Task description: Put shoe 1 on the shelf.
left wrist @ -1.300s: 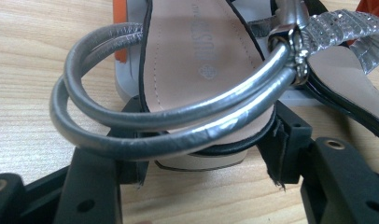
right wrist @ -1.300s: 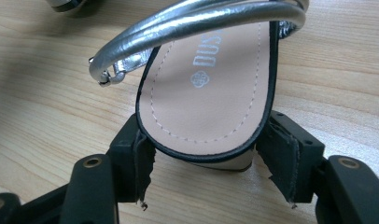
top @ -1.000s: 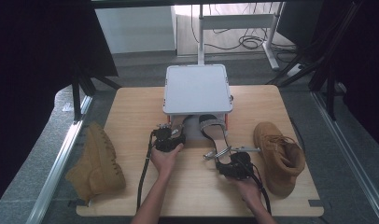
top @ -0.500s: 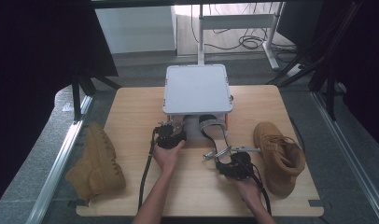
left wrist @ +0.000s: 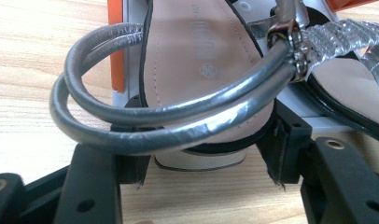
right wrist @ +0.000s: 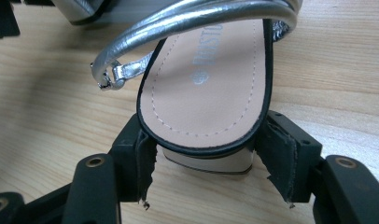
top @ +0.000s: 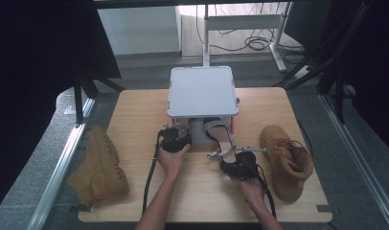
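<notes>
Two silver sandals lie near the table's [top: 135,120] middle, toes hidden under the white box lid [top: 202,91], heels toward the person. The right sandal [right wrist: 211,88] is gripped at its heel by the right gripper [right wrist: 211,163], the left sandal [left wrist: 197,70] by the left gripper [left wrist: 201,149]. Nothing is seen moved since the earlier frames.

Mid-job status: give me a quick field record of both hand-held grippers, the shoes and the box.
left hand-held gripper: jaws closed on heel end of left silver strappy sandal
right hand-held gripper: jaws closed on heel end of right silver strappy sandal
white square box: back centre of wooden table, sandal toes toward it
left tan suede boot: on its side, at the table's left edge
right tan suede boot: standing, right of the right gripper
</notes>
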Tool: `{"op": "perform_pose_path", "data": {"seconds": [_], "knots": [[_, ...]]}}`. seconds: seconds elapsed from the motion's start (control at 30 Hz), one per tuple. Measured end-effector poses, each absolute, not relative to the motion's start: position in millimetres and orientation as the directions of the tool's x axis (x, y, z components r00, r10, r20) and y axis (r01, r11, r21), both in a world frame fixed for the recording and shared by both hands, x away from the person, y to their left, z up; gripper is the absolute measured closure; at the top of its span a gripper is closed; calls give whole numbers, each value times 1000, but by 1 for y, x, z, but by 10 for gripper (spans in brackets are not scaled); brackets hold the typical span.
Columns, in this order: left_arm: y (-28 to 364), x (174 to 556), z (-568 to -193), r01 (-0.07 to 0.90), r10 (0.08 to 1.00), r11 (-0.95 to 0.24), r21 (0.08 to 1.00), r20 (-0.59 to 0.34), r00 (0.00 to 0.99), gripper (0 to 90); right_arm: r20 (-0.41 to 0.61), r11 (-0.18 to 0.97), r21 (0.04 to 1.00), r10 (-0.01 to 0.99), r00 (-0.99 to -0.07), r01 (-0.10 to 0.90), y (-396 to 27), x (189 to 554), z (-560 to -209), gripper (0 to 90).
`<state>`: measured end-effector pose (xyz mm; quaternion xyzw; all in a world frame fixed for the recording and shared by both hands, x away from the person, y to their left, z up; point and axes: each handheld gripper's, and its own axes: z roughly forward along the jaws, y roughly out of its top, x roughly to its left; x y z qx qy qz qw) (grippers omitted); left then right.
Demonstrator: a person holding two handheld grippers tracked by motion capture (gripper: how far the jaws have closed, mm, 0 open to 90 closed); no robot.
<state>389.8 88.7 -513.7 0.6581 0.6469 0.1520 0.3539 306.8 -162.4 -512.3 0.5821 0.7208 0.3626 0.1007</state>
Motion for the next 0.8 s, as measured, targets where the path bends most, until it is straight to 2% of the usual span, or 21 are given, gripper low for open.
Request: {"op": "perform_pose_path", "data": {"seconds": [0.8], "knots": [[87,390,-514,744,963,62,665,-236,131,415,299,26,633,914,-275,774,-155,328,-506,398]]}}
